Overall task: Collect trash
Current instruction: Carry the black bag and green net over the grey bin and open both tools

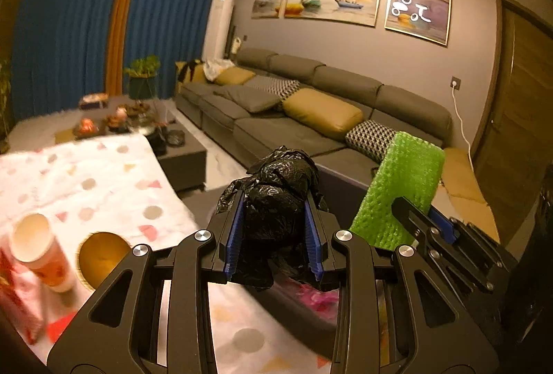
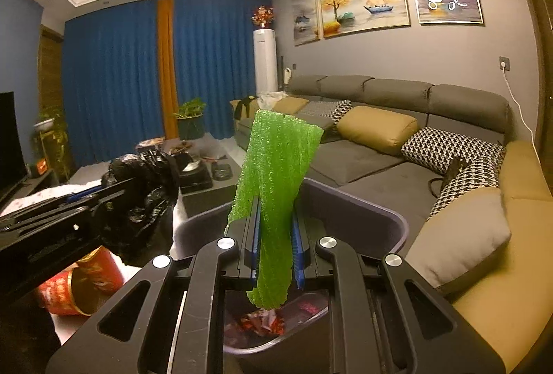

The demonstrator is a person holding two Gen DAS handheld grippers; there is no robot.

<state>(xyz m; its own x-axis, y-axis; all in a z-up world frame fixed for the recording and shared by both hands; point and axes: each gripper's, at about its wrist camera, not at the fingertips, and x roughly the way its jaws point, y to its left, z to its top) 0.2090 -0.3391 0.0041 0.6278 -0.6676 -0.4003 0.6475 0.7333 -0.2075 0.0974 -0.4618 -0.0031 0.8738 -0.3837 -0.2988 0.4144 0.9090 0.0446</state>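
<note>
Trash is in both my claws: my left claw [image 1: 276,228] is clamped on a crumpled black bag [image 1: 276,187], and my right claw [image 2: 274,249] is clamped on a strip of green foam [image 2: 276,173] that stands up between the pads and hangs below them. Both are over or near the grey bin [image 2: 390,218], which sits just beside the sofa [image 2: 380,159] and already has bright wrappers at the bottom.

The step in hand, as I judge it, is dropping both pieces in. The foam's lower end hangs inside the rim, so I should tip that claw down a little and part it squarely over the middle, since a light strip can catch on a pad or drift. The bag looks nearer the rim's edge by the cloth-covered surface [image 1: 103,187]; I would bring it farther over the opening before letting go, keeping the two claws from knocking together. A cup [image 1: 41,249] and a red tub [image 2: 79,287] on that surface remain to collect.
</note>
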